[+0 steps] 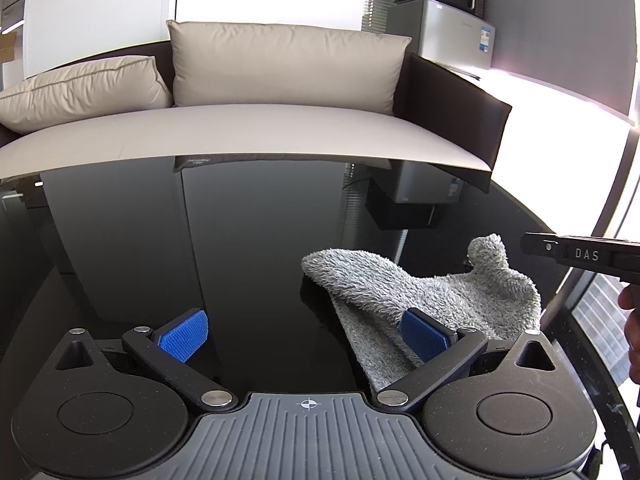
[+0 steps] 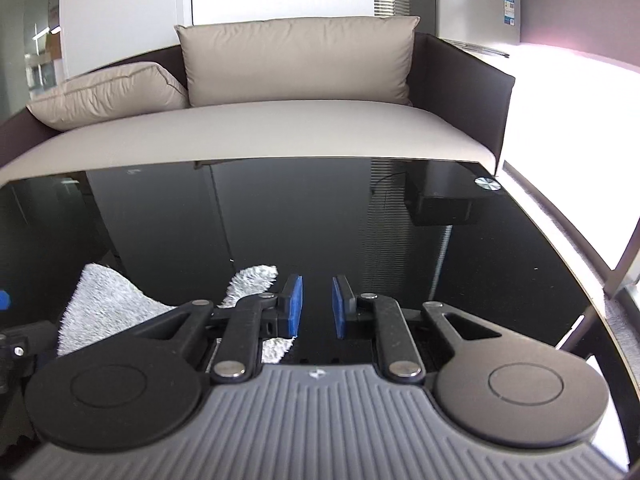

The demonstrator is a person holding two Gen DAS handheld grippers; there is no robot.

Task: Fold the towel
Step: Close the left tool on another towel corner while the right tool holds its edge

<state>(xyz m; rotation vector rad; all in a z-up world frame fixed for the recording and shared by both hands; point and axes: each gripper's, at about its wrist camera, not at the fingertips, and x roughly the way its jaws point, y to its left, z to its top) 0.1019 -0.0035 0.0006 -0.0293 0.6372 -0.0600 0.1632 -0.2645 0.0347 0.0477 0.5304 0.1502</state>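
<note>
A grey fluffy towel (image 1: 440,292) lies crumpled on the glossy black table (image 1: 240,240), with one corner standing up in a peak. My left gripper (image 1: 304,338) is open wide, and its right blue pad (image 1: 424,340) rests over the towel's near fold. The left pad is over bare table. In the right wrist view the towel (image 2: 104,304) sits to the left of my right gripper (image 2: 317,306). That gripper's blue pads stand a narrow gap apart with nothing between them. One black finger (image 1: 540,245) of it reaches in just right of the towel's peak.
A beige sofa (image 1: 248,132) with two cushions stands just past the table's far edge. A small fridge (image 1: 456,36) with a microwave on top is at the back right. A person's hand (image 1: 632,320) shows at the right edge. A round metal disc (image 2: 488,184) sits at the table's far right corner.
</note>
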